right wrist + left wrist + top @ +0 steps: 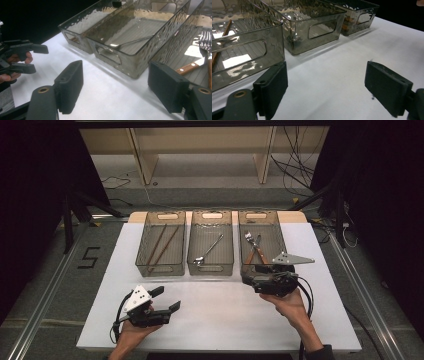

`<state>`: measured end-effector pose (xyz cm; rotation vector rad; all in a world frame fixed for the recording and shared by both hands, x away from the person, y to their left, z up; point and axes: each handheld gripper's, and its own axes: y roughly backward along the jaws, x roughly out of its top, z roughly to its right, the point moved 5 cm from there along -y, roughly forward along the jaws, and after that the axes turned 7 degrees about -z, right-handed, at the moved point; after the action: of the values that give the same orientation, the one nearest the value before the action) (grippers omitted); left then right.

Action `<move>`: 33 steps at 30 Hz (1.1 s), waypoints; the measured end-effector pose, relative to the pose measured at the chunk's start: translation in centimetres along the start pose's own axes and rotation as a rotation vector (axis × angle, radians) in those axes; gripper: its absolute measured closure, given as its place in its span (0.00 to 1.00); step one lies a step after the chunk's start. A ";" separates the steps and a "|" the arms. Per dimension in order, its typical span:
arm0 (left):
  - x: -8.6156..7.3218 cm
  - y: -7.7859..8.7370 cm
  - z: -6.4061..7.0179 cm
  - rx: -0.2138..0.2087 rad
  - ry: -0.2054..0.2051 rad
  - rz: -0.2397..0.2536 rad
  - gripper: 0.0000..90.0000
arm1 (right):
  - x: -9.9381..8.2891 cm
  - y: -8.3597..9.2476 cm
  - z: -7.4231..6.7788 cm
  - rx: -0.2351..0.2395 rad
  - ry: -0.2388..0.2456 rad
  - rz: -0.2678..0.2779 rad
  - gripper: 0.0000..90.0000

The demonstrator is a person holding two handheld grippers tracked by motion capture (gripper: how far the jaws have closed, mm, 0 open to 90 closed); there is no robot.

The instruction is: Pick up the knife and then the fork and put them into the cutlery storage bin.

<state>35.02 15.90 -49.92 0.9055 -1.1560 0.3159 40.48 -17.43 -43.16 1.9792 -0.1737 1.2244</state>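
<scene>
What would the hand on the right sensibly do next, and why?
Probably draw back from the right bin. The right gripper sits at its near edge with open, empty jaws, two forks already lie inside, and the white table holds no loose cutlery.

**White table, three bins**

My table (220, 315) has a white top. Directly on it, along the far edge, stand three smoky clear bins side by side: left bin (161, 267), middle bin (211, 268), right bin (278, 227).
</scene>
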 end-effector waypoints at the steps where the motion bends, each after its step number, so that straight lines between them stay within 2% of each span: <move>1: 0.0 0.0 0.0 -0.001 0.000 -0.001 0.20 | -0.2 0.1 -0.1 0.001 0.001 0.005 0.31; 8: 0.1 0.2 0.0 -0.006 -0.007 -0.003 0.20 | -2.5 0.4 -0.5 -0.005 0.024 0.025 0.28; 16: 0.1 0.1 0.1 -0.012 -0.004 -0.006 0.20 | -4.3 1.4 -0.8 0.001 0.027 0.087 0.26; 25: 0.1 0.2 0.2 -0.018 0.000 -0.001 0.20 | -6.1 1.9 -1.9 -0.020 0.074 0.102 0.24; 28: 0.1 0.3 0.2 -0.020 0.001 0.000 0.20 | -6.8 2.1 -1.9 -0.014 0.065 0.108 0.23; 33: 0.1 0.3 0.3 -0.027 0.002 -0.004 0.20 | -7.7 2.3 -1.9 -0.031 0.066 0.111 0.21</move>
<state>34.67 15.89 -49.69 0.8836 -1.1544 0.2970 34.01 -19.84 -47.69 1.9215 -0.2705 1.3483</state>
